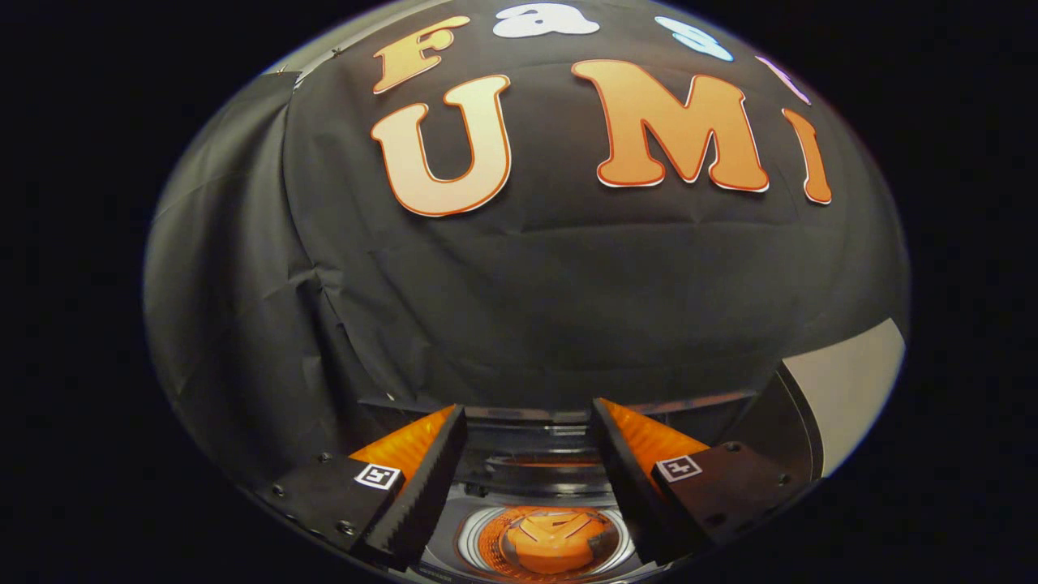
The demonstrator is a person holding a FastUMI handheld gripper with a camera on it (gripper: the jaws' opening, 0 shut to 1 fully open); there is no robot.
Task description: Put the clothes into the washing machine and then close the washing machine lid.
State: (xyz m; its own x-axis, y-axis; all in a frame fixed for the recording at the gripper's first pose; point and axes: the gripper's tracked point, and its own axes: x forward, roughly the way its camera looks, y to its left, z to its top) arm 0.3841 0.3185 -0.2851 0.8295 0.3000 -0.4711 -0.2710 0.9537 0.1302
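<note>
Tool [527, 422] level above washing machine [543, 539] drum opening, fingers apart, empty; booth wall ahead.

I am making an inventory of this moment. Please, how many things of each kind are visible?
Open two-finger gripper, nothing held: 1
Top-loading washing machine with round orange-lit drum beneath the fingers: 1
Raised dark washing machine lid: 1
Total: 3
</note>
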